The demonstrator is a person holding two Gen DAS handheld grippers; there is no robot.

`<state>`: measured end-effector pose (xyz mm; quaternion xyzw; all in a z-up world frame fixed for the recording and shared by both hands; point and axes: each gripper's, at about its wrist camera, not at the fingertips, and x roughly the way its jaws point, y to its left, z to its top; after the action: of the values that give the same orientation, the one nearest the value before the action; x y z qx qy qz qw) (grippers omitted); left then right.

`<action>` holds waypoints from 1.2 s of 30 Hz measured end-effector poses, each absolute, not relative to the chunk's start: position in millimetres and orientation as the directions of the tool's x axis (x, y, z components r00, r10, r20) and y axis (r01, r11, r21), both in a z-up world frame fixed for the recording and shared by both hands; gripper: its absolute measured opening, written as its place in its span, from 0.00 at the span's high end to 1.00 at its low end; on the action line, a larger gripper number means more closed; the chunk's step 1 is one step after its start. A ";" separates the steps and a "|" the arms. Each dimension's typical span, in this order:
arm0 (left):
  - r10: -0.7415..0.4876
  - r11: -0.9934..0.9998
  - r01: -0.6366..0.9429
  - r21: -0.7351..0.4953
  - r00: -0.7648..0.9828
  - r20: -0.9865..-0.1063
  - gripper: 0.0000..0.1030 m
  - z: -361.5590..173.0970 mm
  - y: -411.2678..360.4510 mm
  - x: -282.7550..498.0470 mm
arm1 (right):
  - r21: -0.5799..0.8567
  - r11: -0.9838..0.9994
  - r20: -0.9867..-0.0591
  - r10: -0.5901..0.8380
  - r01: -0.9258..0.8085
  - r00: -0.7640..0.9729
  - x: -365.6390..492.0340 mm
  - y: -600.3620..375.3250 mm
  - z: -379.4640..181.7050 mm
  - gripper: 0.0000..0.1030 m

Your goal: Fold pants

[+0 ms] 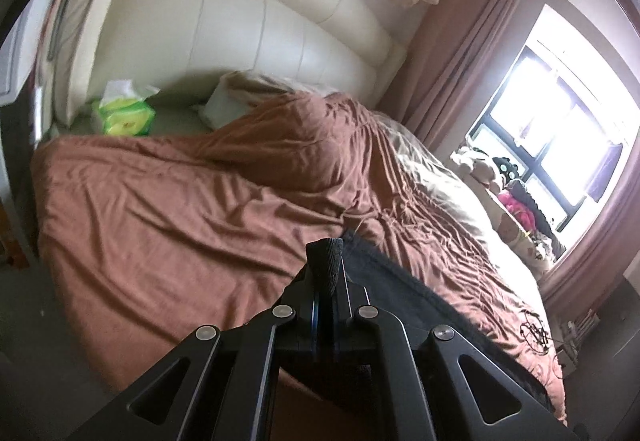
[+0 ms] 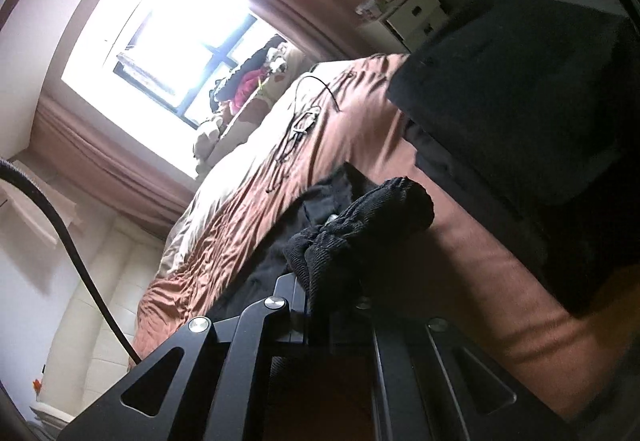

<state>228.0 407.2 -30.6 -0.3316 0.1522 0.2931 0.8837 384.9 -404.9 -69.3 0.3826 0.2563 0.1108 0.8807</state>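
Observation:
Black pants point(image 1: 404, 305) lie over the brown duvet point(image 1: 180, 209) of a bed, to the right of my left gripper point(image 1: 326, 267). Its two dark fingers are pressed together on the pants' near edge, lifted off the bed. In the right wrist view a bunched wad of the black ribbed pants fabric point(image 2: 360, 225) covers the fingertips of my right gripper point(image 2: 344, 245), which is shut on it above the duvet point(image 2: 360, 129). More of the pants point(image 2: 280, 265) trail down to the left below it.
A pile of dark folded clothes point(image 2: 516, 101) sits on the bed at right. A tangle of black cord point(image 1: 534, 333) lies on the duvet. Green tissue packs point(image 1: 124, 117) and a pillow point(image 1: 240, 97) rest by the cream headboard point(image 1: 248, 21). Soft toys point(image 1: 484, 165) line the windowsill.

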 end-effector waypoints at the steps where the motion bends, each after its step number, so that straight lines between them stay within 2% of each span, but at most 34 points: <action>1: 0.418 0.614 -0.618 -0.491 0.783 -0.462 0.96 -27.0 408.4 234.6 | 0.726 0.687 -0.369 0.389 0.001 0.844 389.2 -401.9 -65.5 0.98; 12: 0.422 0.634 -0.627 -0.452 0.771 -0.477 0.96 -0.4 436.1 327.3 | 0.672 0.739 -0.422 0.342 0.037 0.840 455.0 -366.6 -21.0 0.98; 25: 0.405 0.589 -0.720 -0.366 0.655 -0.637 0.96 -63.5 480.1 455.9 | 0.584 0.800 -0.538 0.255 0.137 0.804 573.7 -299.6 -4.0 0.98; 36: 0.402 0.590 -0.761 -0.270 0.567 -0.719 0.96 -107.7 501.4 544.5 | 0.498 0.842 -0.624 0.181 0.208 0.760 660.5 -252.8 -17.2 0.98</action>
<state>544.5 501.4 -107.7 -0.2900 0.3092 0.3478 0.8362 660.5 -252.8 -17.2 0.2814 0.3462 -0.0075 0.8950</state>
